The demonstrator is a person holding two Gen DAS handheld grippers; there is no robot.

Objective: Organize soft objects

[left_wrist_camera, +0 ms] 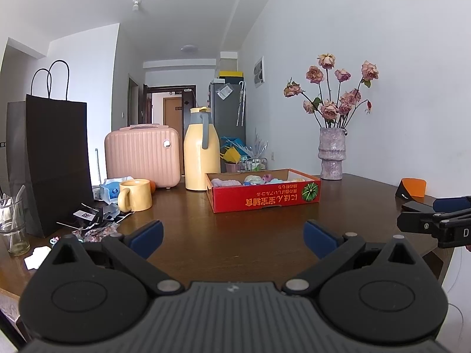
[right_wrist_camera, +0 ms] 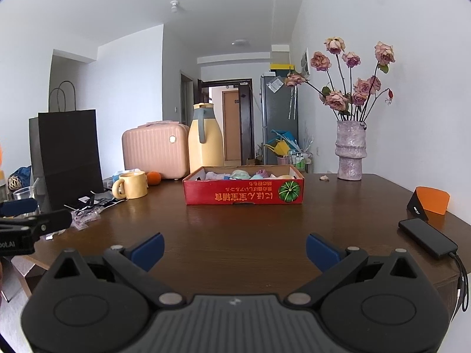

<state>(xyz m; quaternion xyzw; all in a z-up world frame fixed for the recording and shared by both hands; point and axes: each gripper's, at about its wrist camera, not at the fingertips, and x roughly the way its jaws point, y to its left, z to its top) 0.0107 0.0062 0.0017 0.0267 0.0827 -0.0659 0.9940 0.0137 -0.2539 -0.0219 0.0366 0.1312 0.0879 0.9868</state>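
A shallow red cardboard box (left_wrist_camera: 265, 201) (right_wrist_camera: 244, 194) with a pumpkin picture stands on the dark wooden table (left_wrist_camera: 223, 235) (right_wrist_camera: 250, 229), straight ahead in both views. Several pastel soft objects (left_wrist_camera: 253, 180) (right_wrist_camera: 240, 174) lie inside it, only their tops showing over the rim. My left gripper (left_wrist_camera: 234, 238) hovers open over bare table, well short of the box, blue pads wide apart and empty. My right gripper (right_wrist_camera: 235, 251) is likewise open and empty, short of the box. Each gripper shows at the other view's edge (left_wrist_camera: 435, 220) (right_wrist_camera: 29, 220).
Behind the box stand a yellow jug (left_wrist_camera: 201, 151), a pink case (left_wrist_camera: 142, 154) and a vase of dried roses (left_wrist_camera: 331, 153). A yellow mug (left_wrist_camera: 137, 195), a black paper bag (left_wrist_camera: 56, 161), wrappers and a glass crowd the left. A black phone (right_wrist_camera: 428, 241) and an orange-black stand (right_wrist_camera: 429, 201) lie right.
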